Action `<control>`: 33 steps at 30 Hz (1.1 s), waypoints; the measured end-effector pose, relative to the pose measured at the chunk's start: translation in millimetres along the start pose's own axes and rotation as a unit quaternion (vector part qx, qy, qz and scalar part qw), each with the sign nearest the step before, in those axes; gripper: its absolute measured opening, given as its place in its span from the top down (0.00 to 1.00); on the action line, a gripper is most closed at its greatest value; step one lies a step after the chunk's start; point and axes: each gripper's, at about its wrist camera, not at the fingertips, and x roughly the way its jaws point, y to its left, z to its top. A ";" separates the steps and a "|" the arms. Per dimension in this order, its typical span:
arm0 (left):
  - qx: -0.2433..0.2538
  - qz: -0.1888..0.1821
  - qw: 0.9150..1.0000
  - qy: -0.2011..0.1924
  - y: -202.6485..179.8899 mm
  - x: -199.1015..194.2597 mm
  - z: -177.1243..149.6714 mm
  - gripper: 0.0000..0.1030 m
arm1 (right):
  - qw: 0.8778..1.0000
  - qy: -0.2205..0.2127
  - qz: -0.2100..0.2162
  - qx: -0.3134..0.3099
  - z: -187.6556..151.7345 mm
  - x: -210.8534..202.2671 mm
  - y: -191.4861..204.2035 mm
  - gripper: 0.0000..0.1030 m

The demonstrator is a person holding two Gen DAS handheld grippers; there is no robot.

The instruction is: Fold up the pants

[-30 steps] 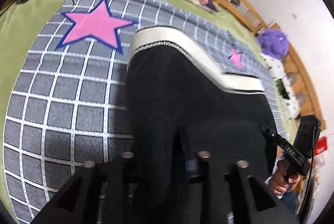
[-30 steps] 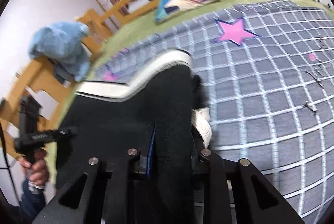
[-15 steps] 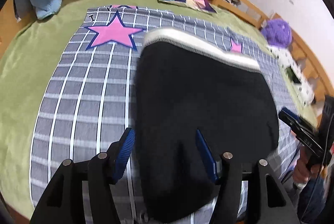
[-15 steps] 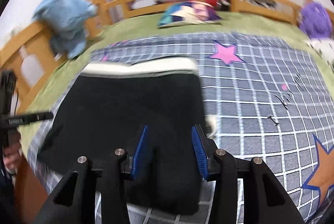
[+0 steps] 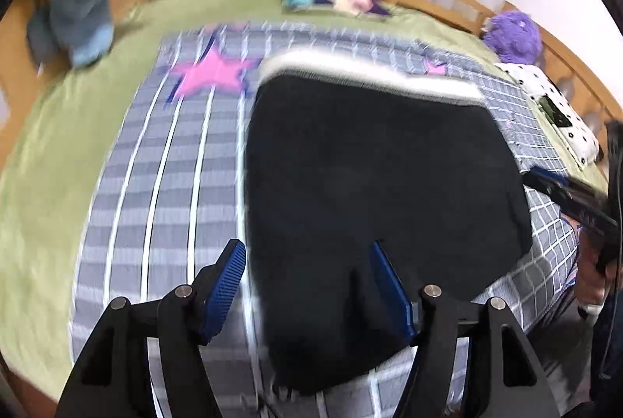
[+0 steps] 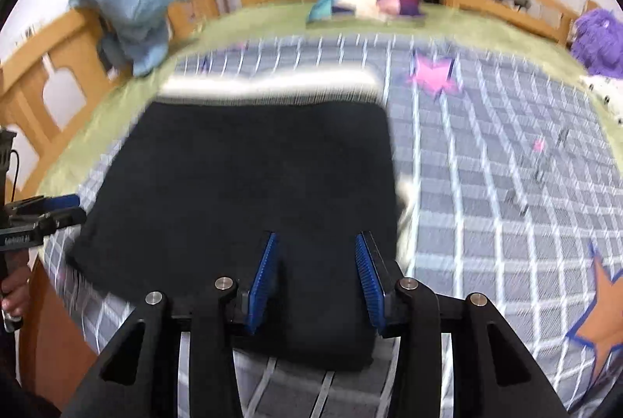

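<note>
On grid blanket (image 5: 163, 184), folded black pants (image 5: 370, 192), white waistband (image 5: 370, 75) far end

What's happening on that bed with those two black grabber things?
A person is folding black pants on a checked blanket, using a handheld gripper in each hand. Right now both the left gripper and the right gripper are open and hold nothing. The pants lie flat as a squarish bundle, the white waistband at the far edge. The pictures are blurred by motion.
</note>
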 end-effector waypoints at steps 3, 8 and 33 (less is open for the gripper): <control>0.024 0.002 0.999 -0.025 -17.5 13.4 37.4 0.37 | 0.999 -0.032 -0.011 0.003 31.3 9.5 -1.8 0.57; 0.047 0.011 0.997 -0.065 -40.1 48.8 93.7 0.37 | 0.998 -0.066 -0.022 0.003 73.8 40.7 2.4 0.57; -0.039 0.021 0.999 0.031 8.6 52.0 -3.8 0.31 | 0.998 -0.010 -0.065 0.005 8.3 46.1 -1.4 0.44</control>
